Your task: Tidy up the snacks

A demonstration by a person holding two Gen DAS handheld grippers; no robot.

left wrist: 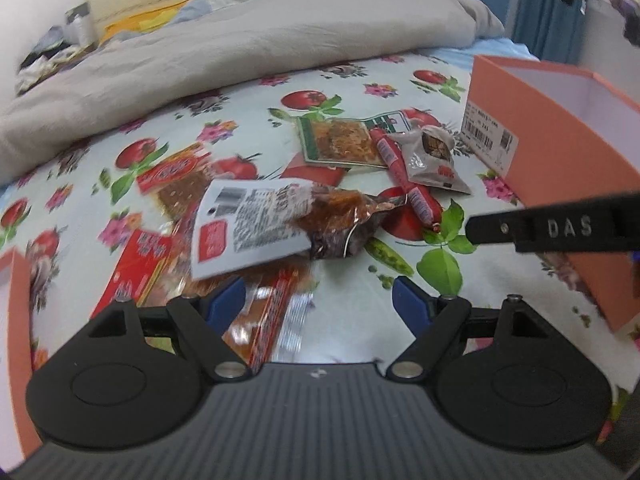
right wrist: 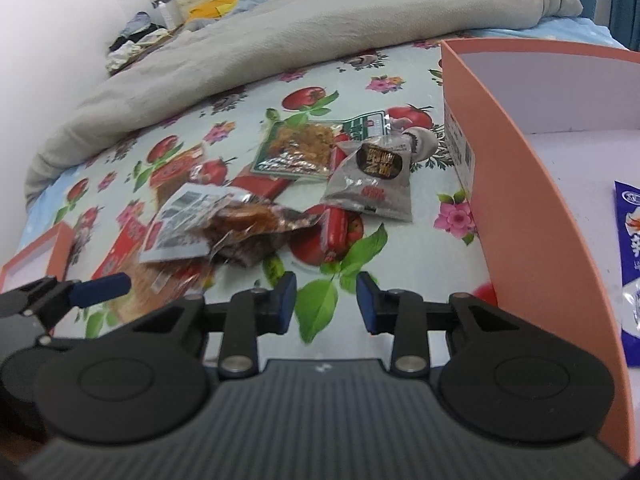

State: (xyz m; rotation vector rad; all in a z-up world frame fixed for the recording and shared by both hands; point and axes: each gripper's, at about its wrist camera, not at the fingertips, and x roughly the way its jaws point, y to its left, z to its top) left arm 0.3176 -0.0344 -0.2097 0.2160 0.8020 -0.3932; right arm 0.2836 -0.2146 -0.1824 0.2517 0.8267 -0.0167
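Left wrist view: left gripper (left wrist: 319, 302) wide open, empty, over red snack packets (left wrist: 140, 268); sink lower, straddle one packet edge before closing (pile overlaps).

Right wrist view: right gripper (right wrist: 326, 300) part-open, empty, near sausage (right wrist: 336, 226); orange box (right wrist: 520, 184) right, blue packet (right wrist: 630, 240) inside.

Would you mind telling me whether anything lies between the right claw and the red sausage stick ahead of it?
Nothing visible does. The right claw is open and empty, with only bare cloth between it and the sausage, whose far end sits under the grey packet.
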